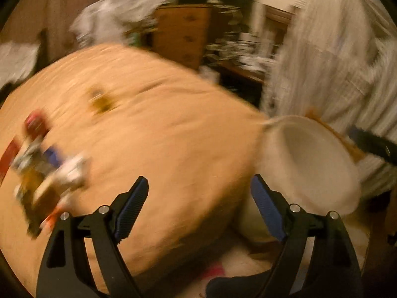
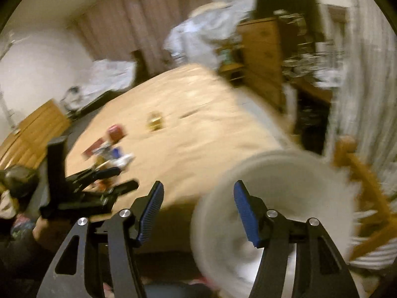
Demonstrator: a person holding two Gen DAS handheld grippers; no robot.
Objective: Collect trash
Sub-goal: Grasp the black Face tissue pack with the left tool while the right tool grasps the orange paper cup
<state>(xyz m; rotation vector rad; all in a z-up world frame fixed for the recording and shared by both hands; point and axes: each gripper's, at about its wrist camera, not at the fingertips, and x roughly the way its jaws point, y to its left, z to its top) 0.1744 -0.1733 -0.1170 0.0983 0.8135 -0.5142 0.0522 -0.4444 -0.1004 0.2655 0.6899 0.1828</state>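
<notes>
Left gripper [image 1: 198,211]: fingers spread, nothing between. Right gripper [image 2: 198,213]: fingers spread, empty, over bin [image 2: 273,198] rim. Trash [image 1: 44,171] clustered on bed [image 1: 161,124] at 9 o'clock of left gripper; one gold piece [image 1: 101,101] apart at 11. Frames blurred. Advice: steady hand, pinch one wrapper at a time, carry to bin at 3 o'clock.

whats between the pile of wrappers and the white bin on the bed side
Only bare orange bedcover: in the right wrist view nothing lies between the wrapper pile and the white bin.
</notes>
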